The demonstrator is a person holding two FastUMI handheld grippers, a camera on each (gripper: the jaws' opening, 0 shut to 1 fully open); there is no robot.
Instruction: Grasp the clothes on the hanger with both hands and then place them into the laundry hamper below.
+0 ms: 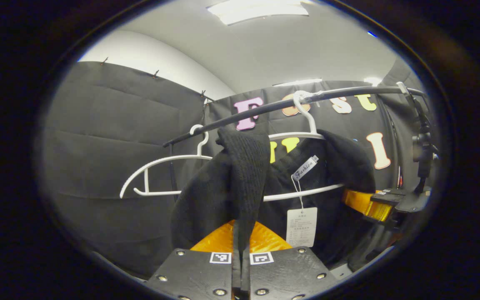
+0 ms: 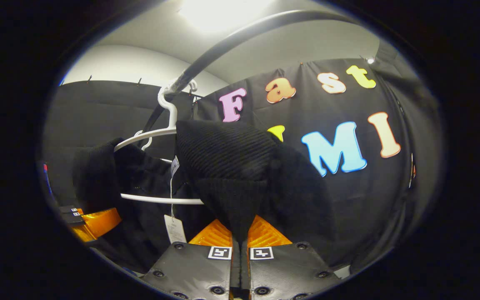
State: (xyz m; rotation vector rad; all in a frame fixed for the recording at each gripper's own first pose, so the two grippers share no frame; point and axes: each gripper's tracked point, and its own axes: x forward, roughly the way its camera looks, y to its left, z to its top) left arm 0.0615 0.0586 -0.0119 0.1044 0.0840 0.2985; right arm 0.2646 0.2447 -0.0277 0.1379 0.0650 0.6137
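While both tongs pinch knit fabric, the scene reads largest to smallest as follows.

Booth wall point(image 1: 111, 137): black cloth, creased, behind everything in the left gripper view; in the right gripper view it runs from 9 o'clock round to 3 o'clock.

Rail point(image 1: 273, 106): a dark bar running from 9 o'clock up toward 2 o'clock in the left gripper view; in the right gripper view it arcs overhead from 10 o'clock to 1 o'clock point(image 2: 240, 35).

Black garment point(image 1: 331, 166): the task's clothing, a dark ribbed knit, on the loaded hanger under the rail, at centre in both views point(image 2: 240, 158).

Loaded hanger point(image 1: 306, 114): white, its hook over the rail at about 1 o'clock in the left gripper view; its lower bar crosses in front of the knit. In the right gripper view its hook sits at 11 o'clock point(image 2: 167, 106).

Bare hanger point(image 1: 161, 166): white, on the rail at 9 o'clock of the garment, touching no cloth.

Left tongs point(image 1: 240, 250): at 6 o'clock in the left gripper view, fingers drawn together with a fold of the garment pressed between them.

Right tongs point(image 2: 240, 246): at 6 o'clock in the right gripper view, fingers together, clamped on a hanging fold of the garment; seen also at 3 o'clock in the left gripper view.

Paper tag point(image 1: 301, 227): white, dangling on a thin cord at 5 o'clock of the neck label point(image 1: 305, 167).
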